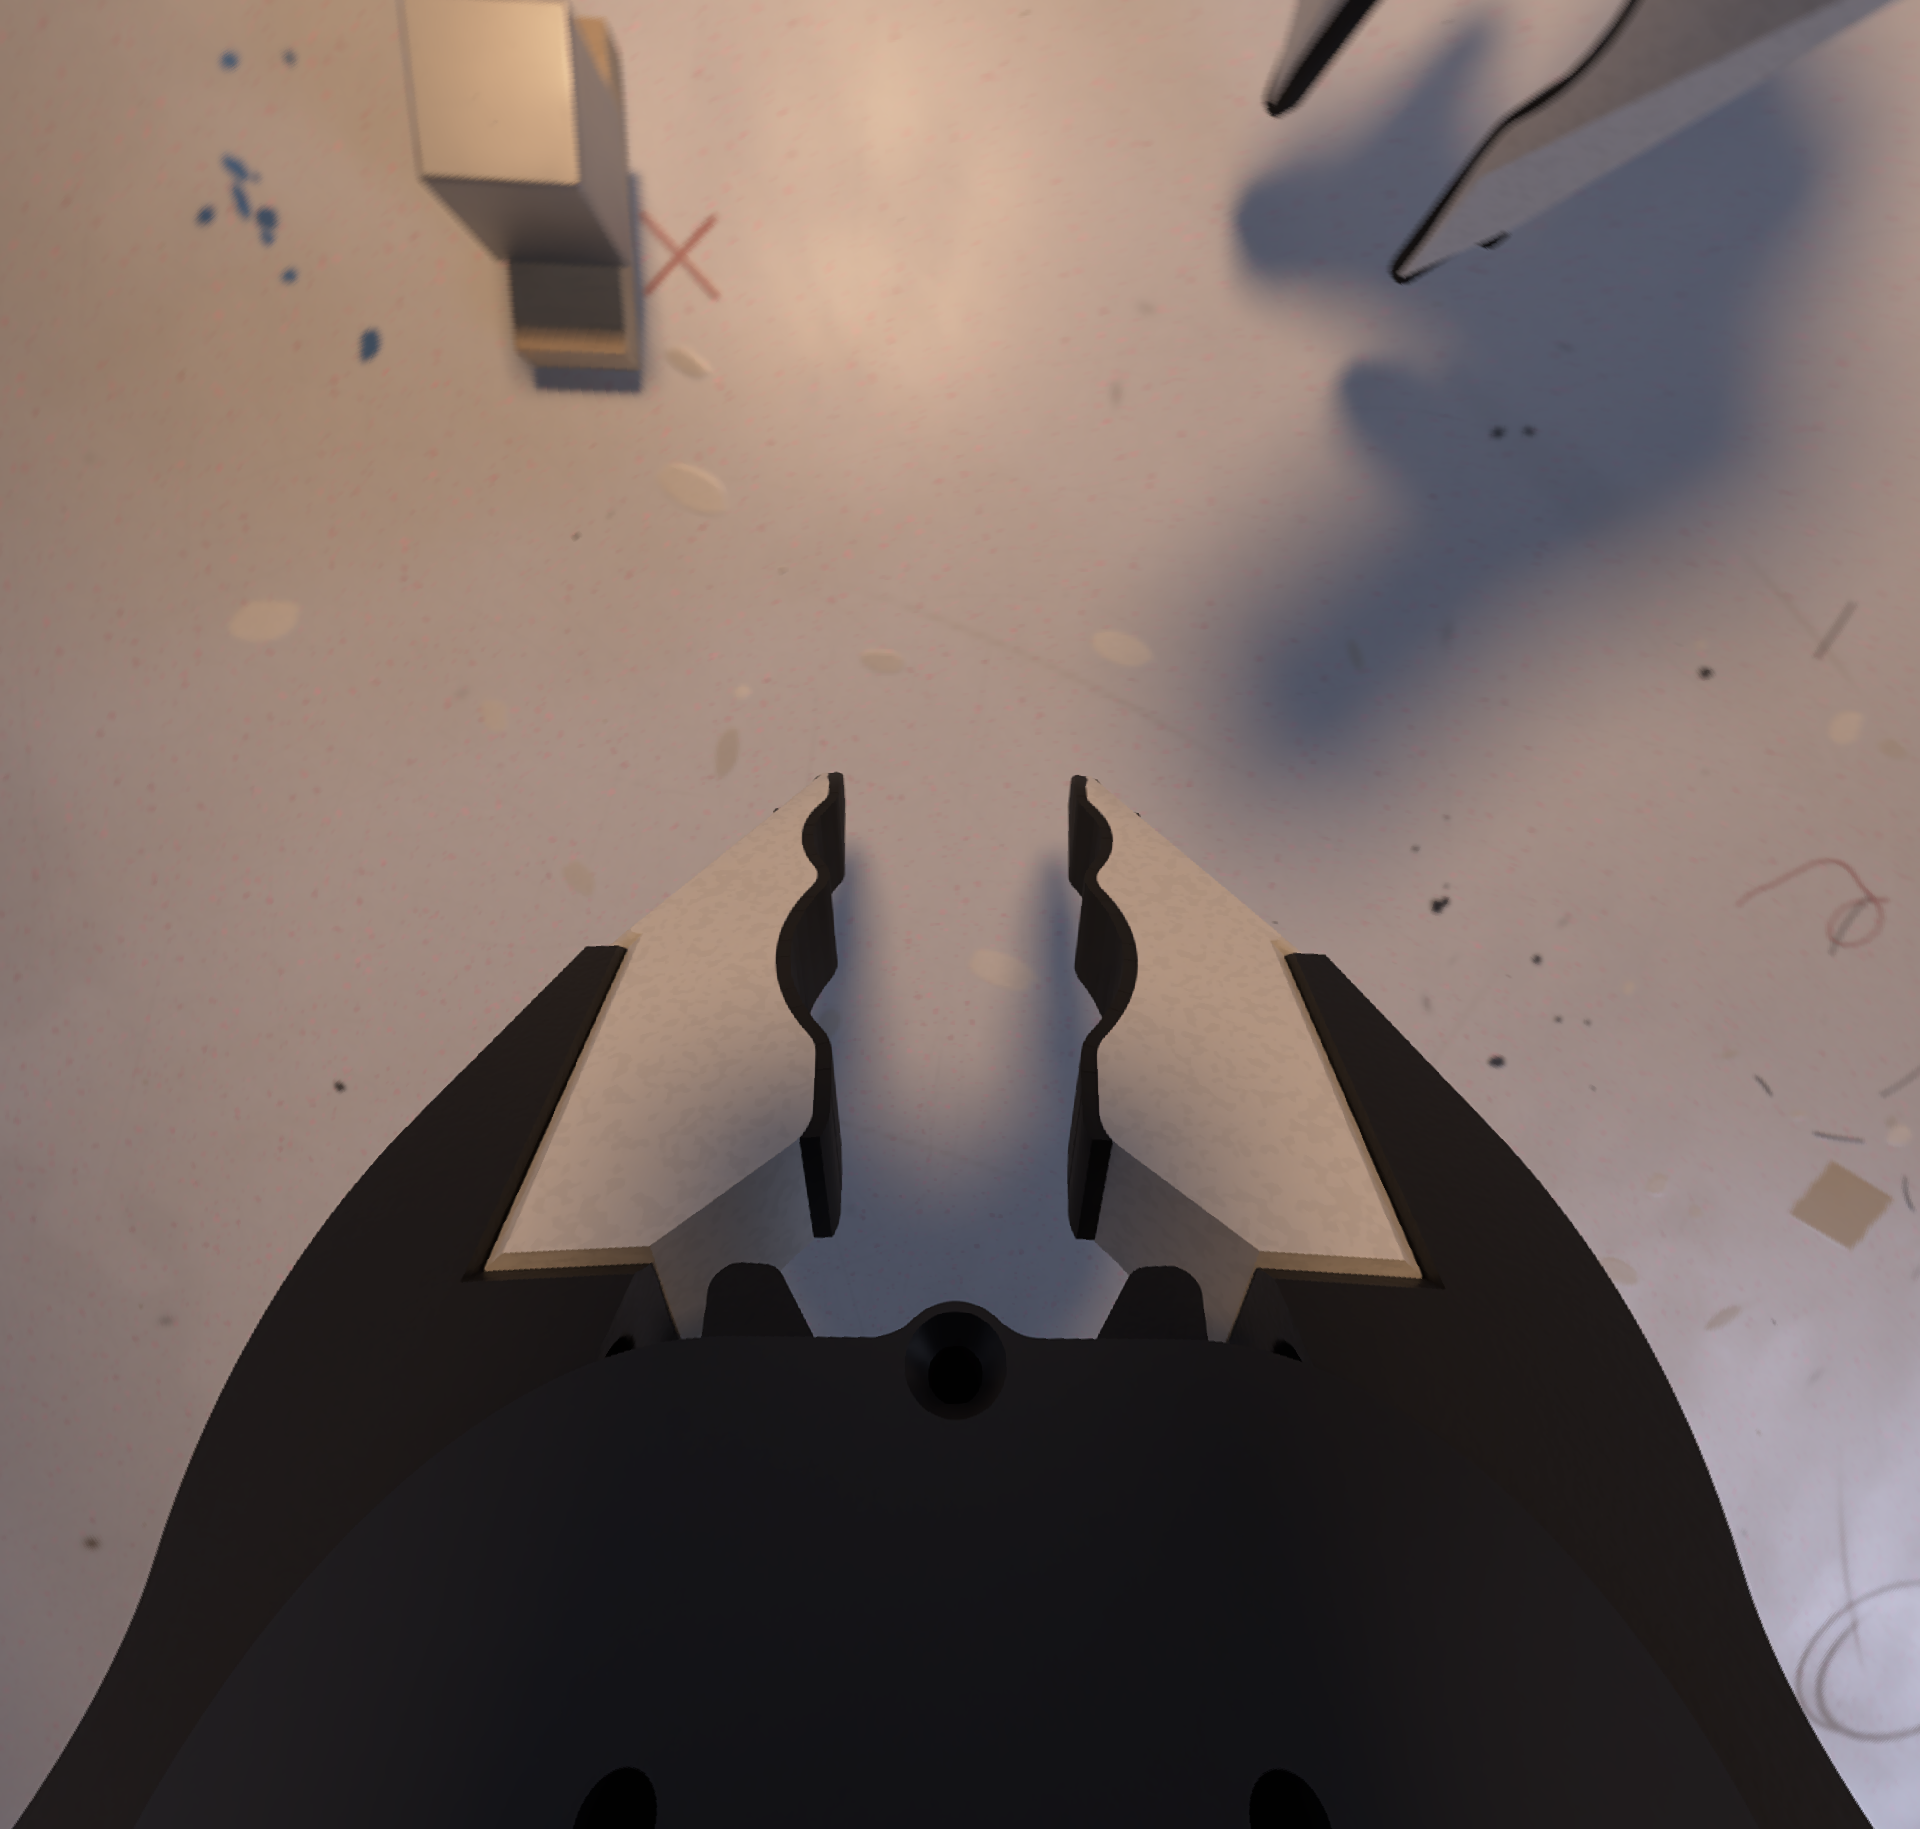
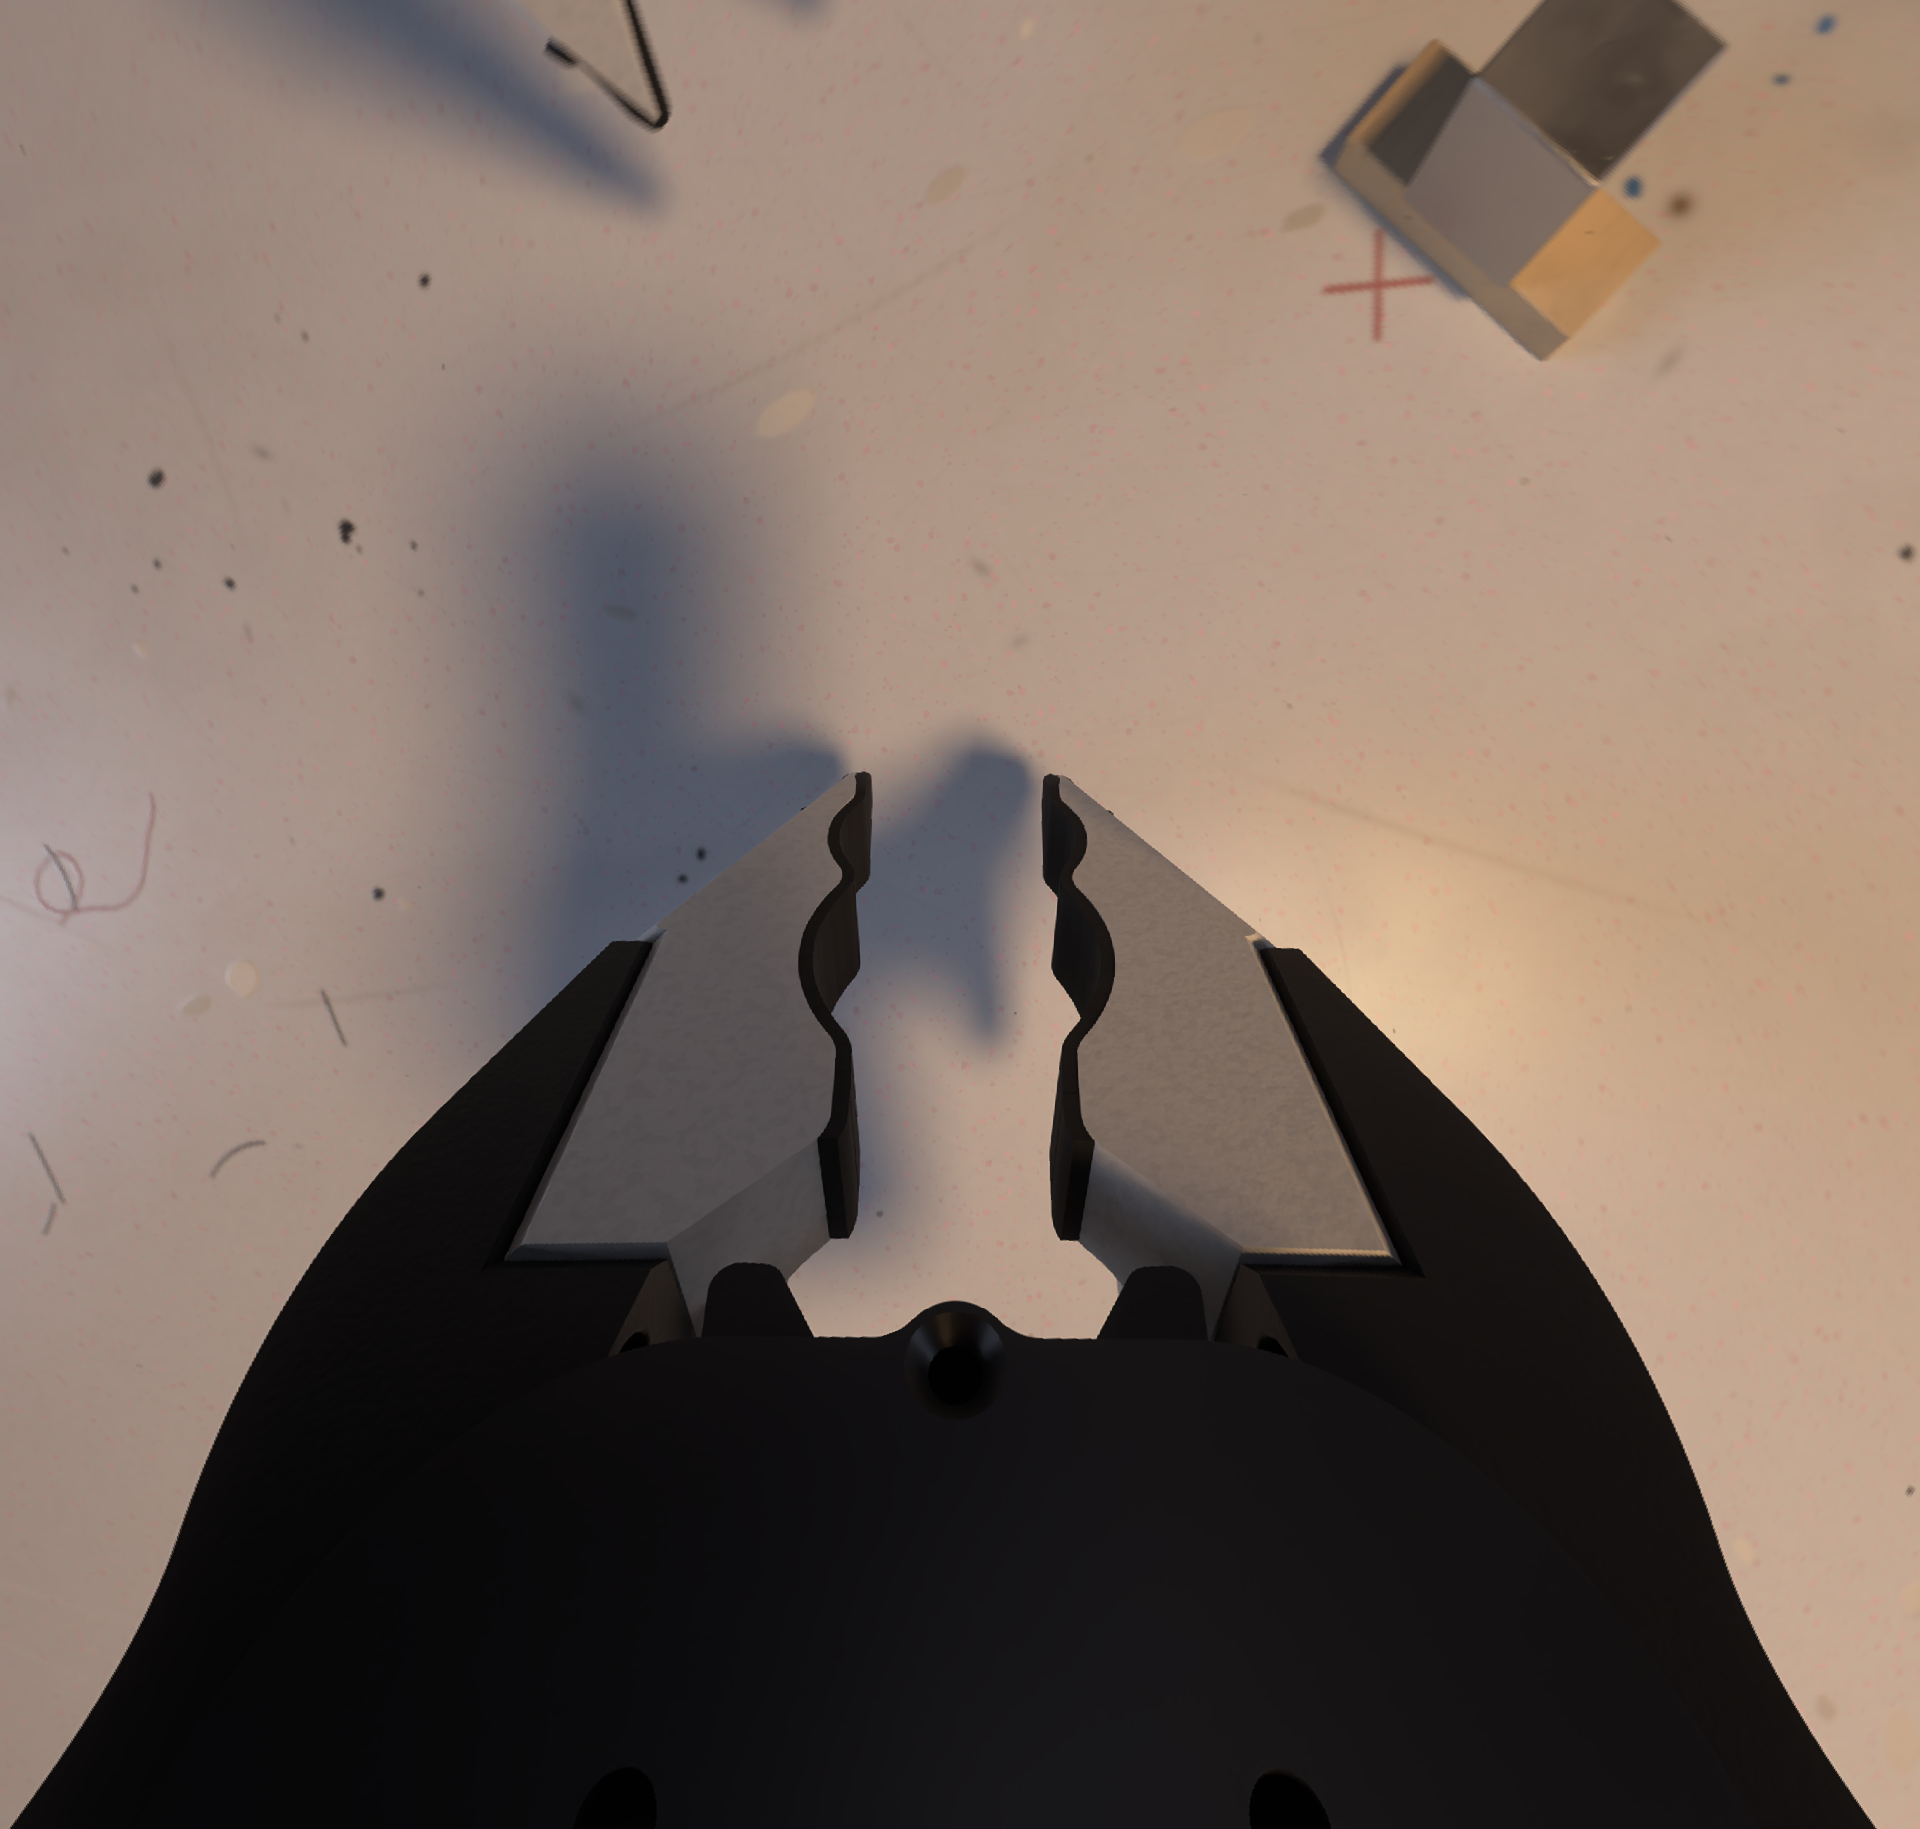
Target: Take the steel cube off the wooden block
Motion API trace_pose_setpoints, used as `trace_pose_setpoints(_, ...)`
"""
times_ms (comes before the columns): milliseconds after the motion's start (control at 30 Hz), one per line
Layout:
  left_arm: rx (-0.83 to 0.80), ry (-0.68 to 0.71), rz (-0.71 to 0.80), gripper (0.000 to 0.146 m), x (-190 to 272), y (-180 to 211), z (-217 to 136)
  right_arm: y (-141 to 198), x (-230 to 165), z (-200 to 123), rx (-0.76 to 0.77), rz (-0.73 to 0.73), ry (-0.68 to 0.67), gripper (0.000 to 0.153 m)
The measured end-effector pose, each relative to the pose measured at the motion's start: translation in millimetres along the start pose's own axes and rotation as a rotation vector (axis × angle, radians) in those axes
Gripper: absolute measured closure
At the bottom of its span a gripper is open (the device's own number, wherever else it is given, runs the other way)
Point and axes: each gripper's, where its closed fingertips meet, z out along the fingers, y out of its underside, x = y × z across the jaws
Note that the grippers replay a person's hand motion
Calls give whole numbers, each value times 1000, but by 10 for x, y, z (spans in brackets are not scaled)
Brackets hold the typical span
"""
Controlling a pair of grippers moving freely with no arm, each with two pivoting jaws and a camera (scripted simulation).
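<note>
The steel cube (image 1: 488, 86) stands on top of the flat wooden block (image 1: 577, 347) at the upper left of the left wrist view. My left gripper (image 1: 956, 782) is open and empty, above the table and well short of the cube. In the right wrist view the steel cube (image 2: 1605, 54) sits on the wooden block (image 2: 1584, 257) at the upper right. My right gripper (image 2: 956, 782) is open and empty, away from the stack, which lies ahead to its right. The right gripper also shows at the upper right of the left wrist view (image 1: 1340, 190).
A red cross mark (image 1: 681, 257) is drawn on the pale table beside the block; it also shows in the right wrist view (image 2: 1377, 285). Blue paint specks (image 1: 244, 200) lie left of the cube. One of the left gripper's fingers (image 2: 613, 34) shows at the top left of the right wrist view.
</note>
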Motion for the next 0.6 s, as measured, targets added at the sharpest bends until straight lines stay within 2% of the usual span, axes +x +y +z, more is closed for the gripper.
trace_pose_setpoints(200,39,-9,-68,92,-194,-121,19,-69,-33,17,12,-28,-38,121)
trace_pose_setpoints(300,96,-41,-63,94,-387,-383,8,-101,2,-22,43,15,-52,120)
trace_pose_setpoints(433,120,-68,-52,99,-662,-775,181,-100,76,-74,67,69,-52,119)
trace_pose_setpoints(600,84,-41,-33,104,-731,-981,405,-69,150,-184,97,116,-32,119)
